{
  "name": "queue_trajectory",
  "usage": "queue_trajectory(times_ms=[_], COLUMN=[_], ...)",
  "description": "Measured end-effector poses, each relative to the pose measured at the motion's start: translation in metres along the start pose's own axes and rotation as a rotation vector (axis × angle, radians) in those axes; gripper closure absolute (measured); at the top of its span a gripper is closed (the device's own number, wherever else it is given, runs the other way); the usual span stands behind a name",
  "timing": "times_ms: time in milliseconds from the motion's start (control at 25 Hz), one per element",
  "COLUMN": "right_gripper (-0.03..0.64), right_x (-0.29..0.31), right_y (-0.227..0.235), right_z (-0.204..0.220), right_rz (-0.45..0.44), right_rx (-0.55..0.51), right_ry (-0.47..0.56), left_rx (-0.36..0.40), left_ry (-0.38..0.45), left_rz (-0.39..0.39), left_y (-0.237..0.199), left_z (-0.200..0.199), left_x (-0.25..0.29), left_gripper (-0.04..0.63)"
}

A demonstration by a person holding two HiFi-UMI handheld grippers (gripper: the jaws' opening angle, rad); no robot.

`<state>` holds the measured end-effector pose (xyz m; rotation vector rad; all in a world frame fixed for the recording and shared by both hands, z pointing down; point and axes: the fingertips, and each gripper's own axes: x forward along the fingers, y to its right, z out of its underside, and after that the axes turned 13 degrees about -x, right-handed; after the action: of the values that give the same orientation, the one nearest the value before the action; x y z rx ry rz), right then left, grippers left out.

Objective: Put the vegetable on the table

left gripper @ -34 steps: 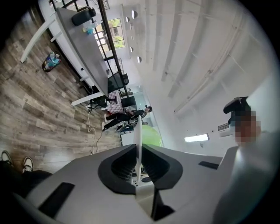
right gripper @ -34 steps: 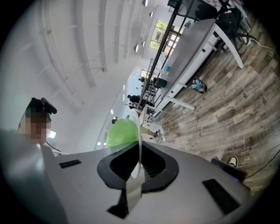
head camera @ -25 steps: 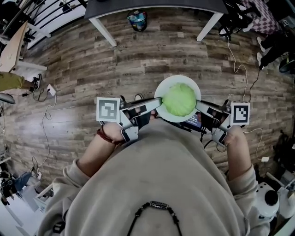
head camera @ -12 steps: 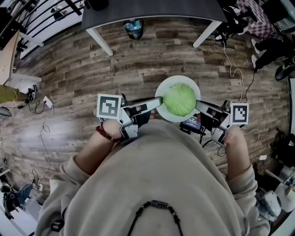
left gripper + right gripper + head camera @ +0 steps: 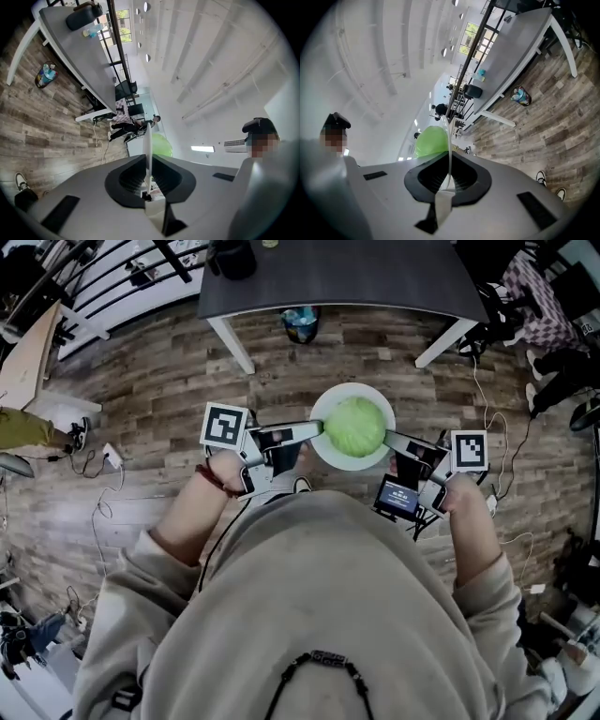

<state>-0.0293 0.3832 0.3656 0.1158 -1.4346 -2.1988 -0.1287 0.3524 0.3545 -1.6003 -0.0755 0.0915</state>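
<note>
A round green cabbage (image 5: 355, 426) rests on a white plate (image 5: 330, 454) held in front of the person's chest, above the wooden floor. My left gripper (image 5: 317, 431) is shut on the plate's left rim. My right gripper (image 5: 387, 439) is shut on its right rim. In the left gripper view the plate's edge (image 5: 147, 154) runs thin between the dark jaws, with the cabbage (image 5: 162, 145) behind it. The right gripper view shows the same: the plate rim (image 5: 449, 154) clamped between the jaws and the cabbage (image 5: 431, 141) to its left.
A dark grey table (image 5: 375, 277) with white legs stands ahead at the top of the head view, a dark object (image 5: 232, 257) on its left end. A small bin (image 5: 301, 323) sits under it. Cables lie on the floor at left and right.
The table has come nearer and fills more of the top of the head view. Both grippers and the plate with the cabbage sit slightly higher in view, still held the same way.
</note>
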Motion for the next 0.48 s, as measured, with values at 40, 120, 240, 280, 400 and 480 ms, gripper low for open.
queue_trajectory(times_ms=[40, 120, 240, 280, 400, 480], right_gripper=[0.592, 0.592, 0.592, 0.592, 0.592, 0.592], right_x=[0.008, 0.024, 0.041, 0.045, 0.053, 0.053], right_y=[0.002, 0.004, 0.004, 0.004, 0.008, 0.018], right_z=[-0.006, -0.017, -0.029, -0.033, -0.047, -0.062], right_rz=[-0.002, -0.009, -0.010, -0.011, -0.012, -0.017], right_rx=[-0.001, -0.008, -0.026, -0.031, -0.032, -0.027], right_ry=[-0.008, -0.021, -0.048, -0.057, -0.078, -0.091], left_rx=[0.004, 0.007, 0.002, -0.001, -0.004, -0.012], left_ry=[0.003, 0.013, 0.025, 0.029, 0.043, 0.053], left_rz=[0.004, 0.014, 0.028, 0.032, 0.039, 0.039], left_y=[0.001, 0.002, 0.003, 0.003, 0.003, 0.002], left_z=[-0.008, -0.021, -0.035, -0.039, -0.054, -0.069], left_x=[-0.006, -0.016, -0.028, -0.030, -0.032, -0.025], left_gripper=[0.557, 0.557, 0.557, 0.557, 0.557, 0.557])
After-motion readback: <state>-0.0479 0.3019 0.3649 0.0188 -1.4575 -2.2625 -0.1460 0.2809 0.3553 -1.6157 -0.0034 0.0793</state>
